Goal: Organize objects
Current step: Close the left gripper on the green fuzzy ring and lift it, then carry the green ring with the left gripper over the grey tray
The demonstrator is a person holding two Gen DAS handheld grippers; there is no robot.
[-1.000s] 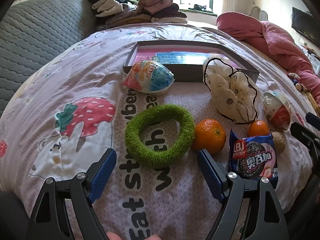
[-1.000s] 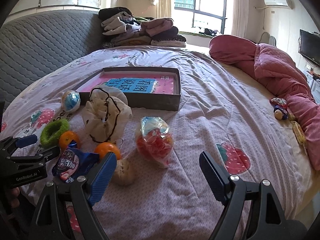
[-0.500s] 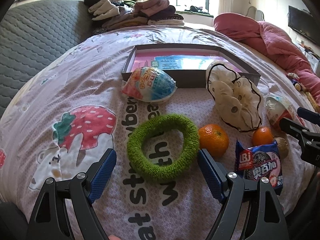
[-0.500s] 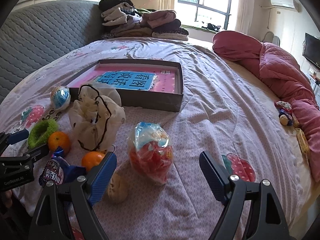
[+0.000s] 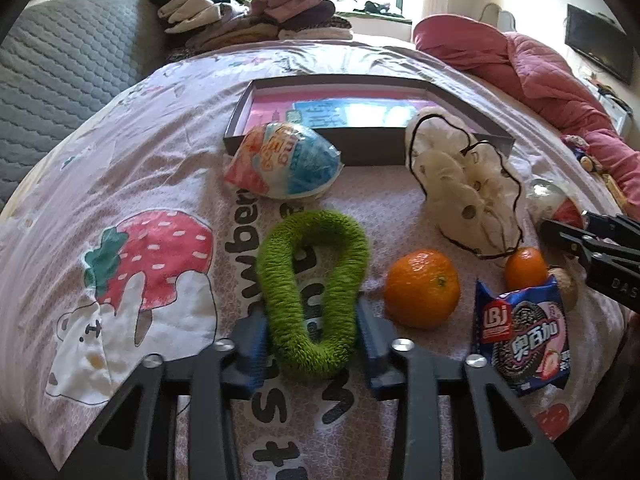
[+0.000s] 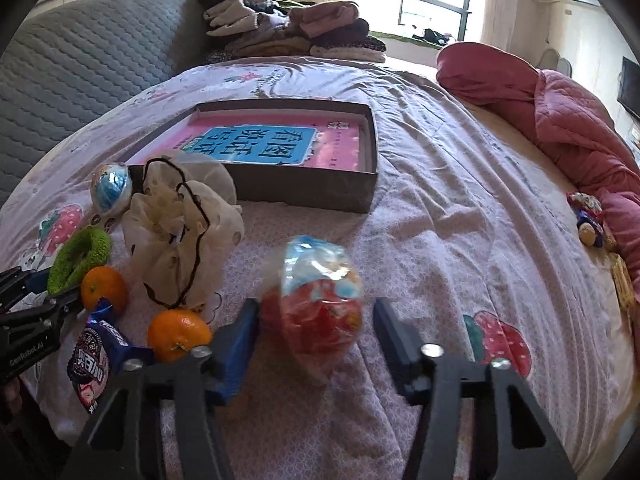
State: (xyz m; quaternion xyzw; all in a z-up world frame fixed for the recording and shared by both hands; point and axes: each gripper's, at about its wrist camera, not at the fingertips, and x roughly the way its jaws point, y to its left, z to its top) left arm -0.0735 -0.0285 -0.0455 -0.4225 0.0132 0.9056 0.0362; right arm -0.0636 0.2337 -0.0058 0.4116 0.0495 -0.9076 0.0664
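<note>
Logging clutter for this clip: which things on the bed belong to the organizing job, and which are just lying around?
Job:
- green ring, squeezed by left gripper, jaws just closing
- red-and-blue packet, between right gripper jaws, just closing
- box
- tangerines
- cookie pack

Lying about:
- folded clothes
- pink quilt

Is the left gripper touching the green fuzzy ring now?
Touching. In the left wrist view both blue pads of the left gripper press the green fuzzy ring, squeezed narrow between the just-closing jaws.
</note>
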